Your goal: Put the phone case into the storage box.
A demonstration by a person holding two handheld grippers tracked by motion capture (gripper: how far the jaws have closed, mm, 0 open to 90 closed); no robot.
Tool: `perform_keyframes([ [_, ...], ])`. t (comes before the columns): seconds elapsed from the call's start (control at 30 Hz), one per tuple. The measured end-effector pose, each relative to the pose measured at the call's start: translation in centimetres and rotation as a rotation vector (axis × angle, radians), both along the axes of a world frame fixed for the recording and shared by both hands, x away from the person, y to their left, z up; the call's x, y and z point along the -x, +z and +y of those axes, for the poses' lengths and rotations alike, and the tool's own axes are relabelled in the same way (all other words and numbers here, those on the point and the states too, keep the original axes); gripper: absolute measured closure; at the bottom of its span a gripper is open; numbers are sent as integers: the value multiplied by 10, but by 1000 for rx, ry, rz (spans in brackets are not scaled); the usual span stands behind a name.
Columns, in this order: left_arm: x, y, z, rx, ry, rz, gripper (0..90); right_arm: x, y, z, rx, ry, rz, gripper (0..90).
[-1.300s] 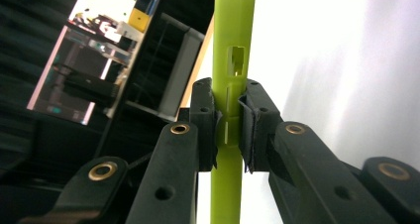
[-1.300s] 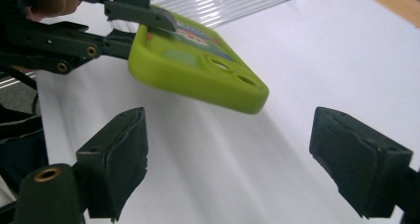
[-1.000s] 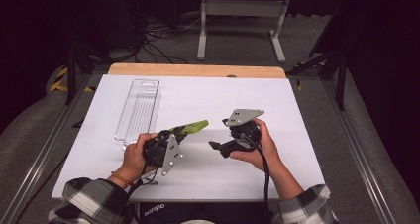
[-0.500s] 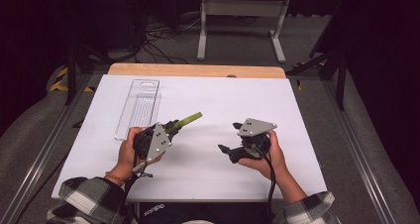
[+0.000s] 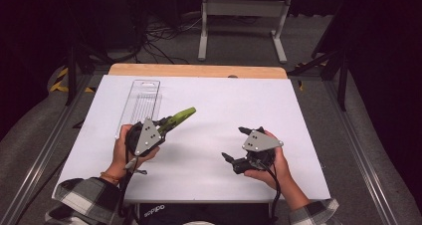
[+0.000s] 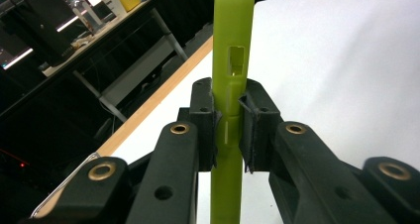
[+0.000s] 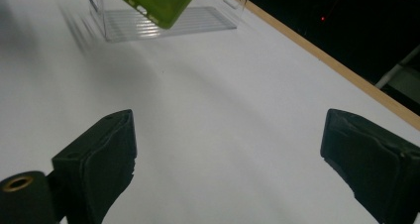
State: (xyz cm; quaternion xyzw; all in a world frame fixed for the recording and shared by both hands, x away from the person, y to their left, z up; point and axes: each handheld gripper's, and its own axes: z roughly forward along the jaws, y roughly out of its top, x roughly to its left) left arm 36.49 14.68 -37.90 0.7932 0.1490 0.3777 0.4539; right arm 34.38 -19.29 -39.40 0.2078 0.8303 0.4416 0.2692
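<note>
— Hands first: how do they sit?

— Left hand (image 5: 130,148) grips the left gripper (image 5: 166,125) over the near left of the desk (image 5: 239,100), pointing up and to the right, with the grey plate facing the camera. Its jaws are clamped on a green case (image 5: 180,116), edge-on between the pads (image 6: 253,122) in the left gripper view. The case juts past the jaws, clear above the desk.

— And the other?

— Right hand (image 5: 271,165) holds the right gripper (image 5: 235,146) near the front right, aimed left. Its jaws stand wide apart with nothing between them, just bare desk in the right gripper view.

— Anything else on the desk?

— One clear tray (image 5: 140,103) at the far left, long side running away from the person, just beyond the case. It looks empty, though the clear plastic makes that hard to be sure of.

— Room?

— White top with a wooden strip (image 5: 199,70) along the far edge, grey floor, a metal stand (image 5: 241,16) and cables (image 5: 159,33) behind, all dark.
</note>
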Motion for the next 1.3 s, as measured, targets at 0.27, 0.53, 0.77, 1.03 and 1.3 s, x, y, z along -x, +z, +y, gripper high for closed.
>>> perform_keyframes([
  [0.27,-2,1,6,42,-6,0,786,6,-5,-6,-15,-28,-40,69],
  [0.53,-2,3,11,54,-2,0,786,11,-13,-9,-32,-56,-69,84],
  [0.77,-5,5,16,70,2,12,785,15,-20,-10,-10,-56,-59,81],
  [1.03,-6,8,21,90,0,12,785,18,-22,-10,-19,-11,-91,80],
  [1.3,-6,11,28,119,0,23,784,16,-25,-10,-27,-14,-86,80],
])
